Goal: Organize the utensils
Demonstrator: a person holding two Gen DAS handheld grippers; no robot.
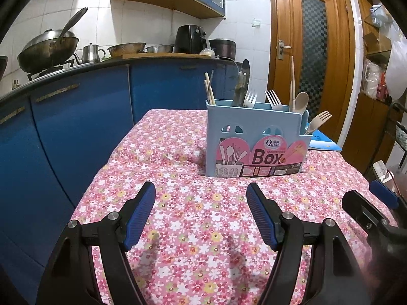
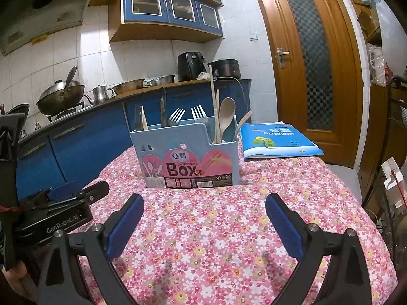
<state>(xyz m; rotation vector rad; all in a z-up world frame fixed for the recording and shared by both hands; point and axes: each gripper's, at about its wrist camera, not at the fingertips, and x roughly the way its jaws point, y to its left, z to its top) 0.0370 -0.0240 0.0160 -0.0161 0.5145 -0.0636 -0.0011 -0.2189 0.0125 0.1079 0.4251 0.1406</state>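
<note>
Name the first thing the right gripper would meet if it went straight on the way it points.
Probably the tablecloth just short of the utensil box: the open right gripper tilts downward. On a shallower line it would hit the box's front. Depth is unclear.

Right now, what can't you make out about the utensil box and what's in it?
- Utensil handles and box dividers: both views, hidden behind the blue box's front wall.
- Dark utensil in the box: both views, too dim to identify.
- Blue book: left wrist view, mostly hidden by the box.
- Small label print: too small to read.
</note>
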